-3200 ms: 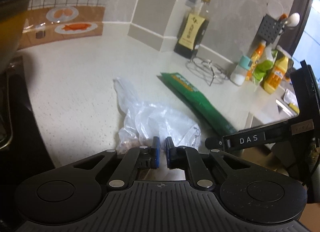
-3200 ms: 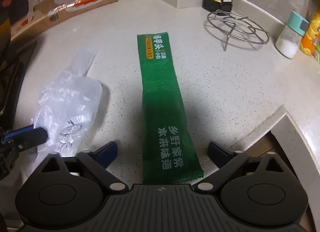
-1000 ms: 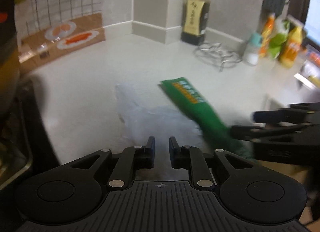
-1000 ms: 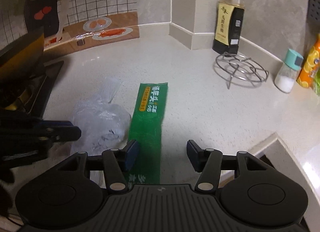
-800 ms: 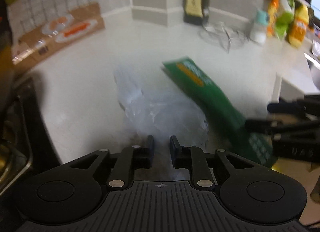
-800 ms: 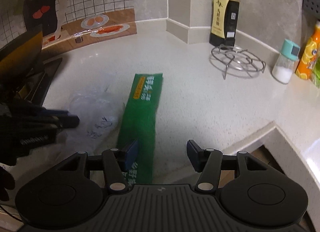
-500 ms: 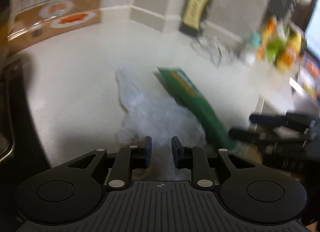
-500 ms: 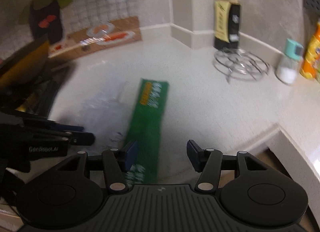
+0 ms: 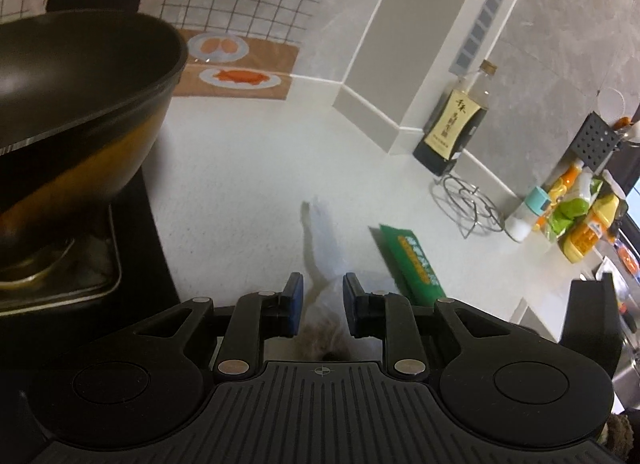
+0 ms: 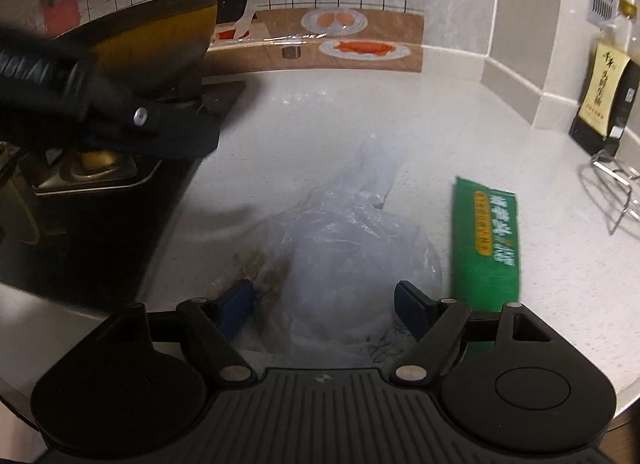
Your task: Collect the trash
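Observation:
A crumpled clear plastic bag (image 10: pixel 352 248) with brown scraps in one corner lies on the white counter (image 10: pixel 320 119). A long green wrapper (image 10: pixel 486 240) lies just right of it. My right gripper (image 10: pixel 326 306) is open, its fingers on either side of the bag's near end. My left gripper (image 9: pixel 322 302) is open a little and holds nothing; the bag (image 9: pixel 320 236) and the green wrapper (image 9: pixel 412 260) lie just beyond its fingertips.
A dark wok (image 9: pixel 72 91) sits on the black stove (image 9: pixel 152 248) at the left. A soy sauce bottle (image 9: pixel 456 123), a wire trivet (image 9: pixel 468 203), a salt shaker (image 9: pixel 524 219) and yellow bottles (image 9: pixel 588 227) stand along the back right. The counter edge runs near right.
My right gripper has swung left from the green wrapper to straddle the plastic bag, jaws wider. My left gripper has opened slightly, pulled back and turned left toward the wok.

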A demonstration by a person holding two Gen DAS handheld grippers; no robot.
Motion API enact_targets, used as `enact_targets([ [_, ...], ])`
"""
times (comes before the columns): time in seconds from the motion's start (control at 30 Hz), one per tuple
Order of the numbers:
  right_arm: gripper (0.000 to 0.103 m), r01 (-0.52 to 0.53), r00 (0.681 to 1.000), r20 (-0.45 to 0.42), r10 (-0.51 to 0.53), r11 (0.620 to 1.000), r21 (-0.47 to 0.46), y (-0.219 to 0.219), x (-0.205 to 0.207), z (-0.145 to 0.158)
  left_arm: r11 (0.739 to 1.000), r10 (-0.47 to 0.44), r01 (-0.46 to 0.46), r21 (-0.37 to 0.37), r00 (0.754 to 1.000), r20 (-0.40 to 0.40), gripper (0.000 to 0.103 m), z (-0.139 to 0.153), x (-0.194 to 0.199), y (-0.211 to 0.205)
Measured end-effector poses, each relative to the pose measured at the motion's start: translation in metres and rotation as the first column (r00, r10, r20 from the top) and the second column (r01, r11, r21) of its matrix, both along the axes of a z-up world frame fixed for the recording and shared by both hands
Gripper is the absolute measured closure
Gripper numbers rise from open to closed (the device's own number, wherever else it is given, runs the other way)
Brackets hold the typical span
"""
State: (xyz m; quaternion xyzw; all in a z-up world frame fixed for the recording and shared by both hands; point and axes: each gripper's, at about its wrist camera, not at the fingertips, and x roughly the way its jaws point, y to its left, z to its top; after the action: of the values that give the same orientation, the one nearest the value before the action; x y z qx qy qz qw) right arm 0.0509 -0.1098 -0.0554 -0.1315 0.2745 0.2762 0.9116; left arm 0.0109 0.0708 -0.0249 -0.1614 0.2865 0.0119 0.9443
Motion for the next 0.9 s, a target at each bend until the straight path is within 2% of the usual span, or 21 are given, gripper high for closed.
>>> enact_targets([
  [0.03, 0.035, 0.008, 1.000, -0.017, -0.008, 1.000, 0.016, -0.001, 0.002, 0.001, 1.000, 0.002, -0.002, -0.003, 1.000, -0.006, 0.078, -0.002, 0.000, 0.001],
  [0.1, 0.073, -0.002, 0.998, -0.064, 0.006, 0.998, 0.060, -0.004, 0.004, 0.004, 1.000, -0.004, 0.004, -0.011, 1.000, -0.014, 0.078, -0.005, 0.000, 0.000],
  [0.17, 0.083, -0.005, 0.997, -0.070, 0.010, 0.997, 0.081, -0.008, 0.001, 0.010, 1.000, -0.024, 0.024, -0.012, 1.000, -0.010, 0.078, -0.004, 0.003, -0.004],
  [0.2, 0.085, -0.006, 0.998, -0.056, 0.010, 0.997, 0.076, -0.010, -0.003, 0.011, 0.999, -0.044, 0.044, -0.020, 0.999, -0.003, 0.078, -0.002, 0.008, -0.008],
  [0.37, 0.083, -0.002, 1.000, -0.012, 0.003, 0.999, 0.032, -0.017, -0.025, 0.002, 0.972, -0.199, 0.195, -0.131, 0.980, -0.021, 0.078, 0.010, 0.047, -0.037],
  [0.43, 0.075, 0.012, 1.000, 0.002, -0.012, 0.999, 0.046, -0.021, -0.034, 0.000, 0.968, -0.226, 0.220, -0.120, 0.974, -0.036, 0.078, 0.016, 0.061, -0.050],
  [0.5, 0.054, 0.016, 0.999, 0.028, -0.017, 0.998, 0.061, -0.034, -0.047, 0.006, 0.976, -0.204, 0.202, -0.076, 0.979, -0.016, 0.078, 0.025, 0.066, -0.057],
  [0.53, 0.049, 0.021, 0.998, 0.049, -0.025, 0.997, 0.077, -0.041, -0.051, 0.012, 0.980, -0.191, 0.190, -0.064, 0.981, -0.010, 0.078, 0.028, 0.068, -0.059],
  [0.57, 0.040, 0.029, 0.996, 0.076, -0.036, 0.995, 0.094, -0.051, -0.057, 0.018, 0.981, -0.182, 0.181, -0.073, 0.983, -0.012, 0.078, 0.029, 0.071, -0.061],
  [0.6, 0.036, 0.043, 0.994, 0.100, -0.054, 0.993, 0.113, -0.063, -0.062, 0.026, 0.979, -0.182, 0.179, -0.093, 0.983, -0.020, 0.078, 0.028, 0.074, -0.065],
  [0.67, 0.036, 0.085, 0.987, 0.125, -0.104, 0.986, 0.145, -0.088, -0.071, 0.037, 0.972, -0.216, 0.210, -0.109, 0.975, -0.053, 0.078, 0.021, 0.086, -0.078],
  [0.73, 0.036, 0.151, 0.977, 0.121, -0.173, 0.973, 0.173, -0.111, -0.075, 0.042, 0.971, -0.235, 0.230, -0.061, 0.968, -0.089, 0.078, 0.009, 0.095, -0.099],
  [0.8, 0.036, 0.216, 0.966, 0.101, -0.240, 0.956, 0.198, -0.132, -0.076, 0.043, 0.972, -0.209, 0.222, 0.083, 0.968, -0.142, 0.078, -0.008, 0.102, -0.127],
  [0.83, 0.036, 0.245, 0.959, 0.093, -0.268, 0.947, 0.206, -0.141, -0.077, 0.041, 0.963, -0.200, 0.226, 0.150, 0.965, -0.167, 0.078, -0.015, 0.103, -0.139],
  [0.9, 0.036, 0.301, 0.941, 0.089, -0.326, 0.929, 0.215, -0.157, -0.077, 0.037, 0.928, -0.202, 0.260, 0.268, 0.953, -0.225, 0.078, -0.032, 0.104, -0.164],
])
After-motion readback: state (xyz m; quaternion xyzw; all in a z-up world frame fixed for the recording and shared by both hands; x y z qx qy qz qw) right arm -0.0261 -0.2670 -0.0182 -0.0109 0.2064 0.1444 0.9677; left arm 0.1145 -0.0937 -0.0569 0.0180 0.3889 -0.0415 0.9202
